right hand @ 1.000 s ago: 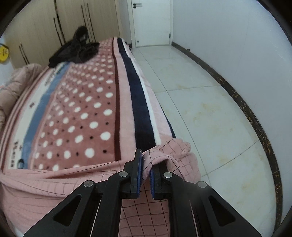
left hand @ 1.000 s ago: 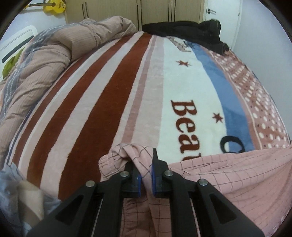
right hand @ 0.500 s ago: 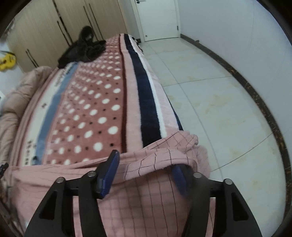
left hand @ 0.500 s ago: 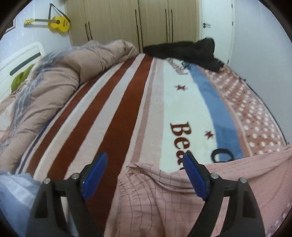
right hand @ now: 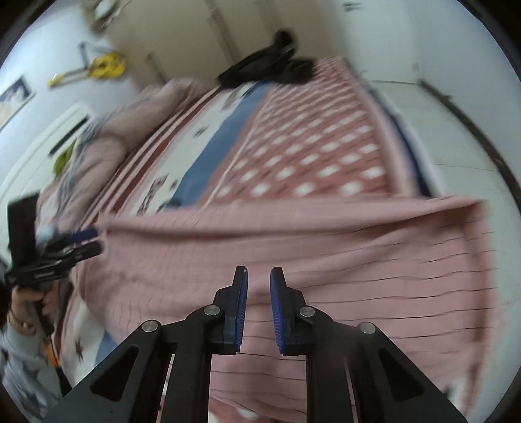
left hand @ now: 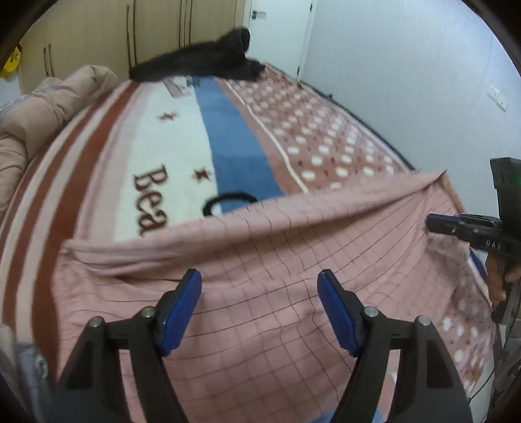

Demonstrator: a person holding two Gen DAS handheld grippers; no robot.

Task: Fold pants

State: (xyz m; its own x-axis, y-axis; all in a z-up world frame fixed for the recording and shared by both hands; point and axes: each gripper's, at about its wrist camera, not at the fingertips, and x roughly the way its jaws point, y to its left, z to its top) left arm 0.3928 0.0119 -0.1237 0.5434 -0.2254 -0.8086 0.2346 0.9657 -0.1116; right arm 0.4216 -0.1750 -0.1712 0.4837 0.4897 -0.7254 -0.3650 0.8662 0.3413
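The pink checked pants (left hand: 293, 253) lie spread flat across the near end of the striped blanket (left hand: 162, 146). My left gripper (left hand: 260, 293) hovers over their middle. Its jaws are wide apart and closing a little, and the blue pads (left hand: 180, 312) touch no cloth. In the right wrist view the pants (right hand: 293, 234) stretch from side to side. My right gripper (right hand: 259, 283) hangs above them with its jaws closing to a narrow gap that holds nothing. Each gripper shows in the other's view: the right gripper (left hand: 433, 224) at the pants' right end, the left gripper (right hand: 89, 242) at their left end.
A black garment (left hand: 202, 61) lies at the bed's far end, in front of the wardrobe doors (left hand: 156, 29). A rumpled pink duvet (left hand: 39, 114) is piled on the left. White tiled floor (right hand: 456, 130) runs along the bed's right side. A person's hand (right hand: 26, 306) holds the left gripper.
Both grippers let go of the pants' corners and opened, then swung towards the pants' middle. The right jaws have since narrowed again. The pants now lie flat.
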